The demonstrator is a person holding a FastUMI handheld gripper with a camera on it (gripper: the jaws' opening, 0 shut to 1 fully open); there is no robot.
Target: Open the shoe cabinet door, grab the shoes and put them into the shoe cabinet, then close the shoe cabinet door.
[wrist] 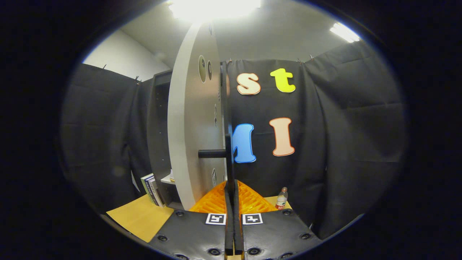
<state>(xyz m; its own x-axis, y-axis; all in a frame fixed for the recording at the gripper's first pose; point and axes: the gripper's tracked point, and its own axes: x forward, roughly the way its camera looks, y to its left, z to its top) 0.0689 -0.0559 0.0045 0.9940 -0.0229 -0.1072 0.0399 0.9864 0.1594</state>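
The shoe cabinet (158, 119) is a dark box standing just left of the fingers. Its pale door (193, 126) is swung out toward me and I see it nearly edge-on. A thin black handle bar (228, 108) runs up the door's edge, held off it by a short black post (212, 154). My gripper (231, 186) is shut on the lower part of that bar, with an orange ribbed finger (213, 202) pressed against each side of it.
Several books (151, 189) lean against the cabinet's foot on the yellow wooden surface (139, 216). A small plastic bottle (282, 198) stands beyond the right finger, near the black cloth wall.
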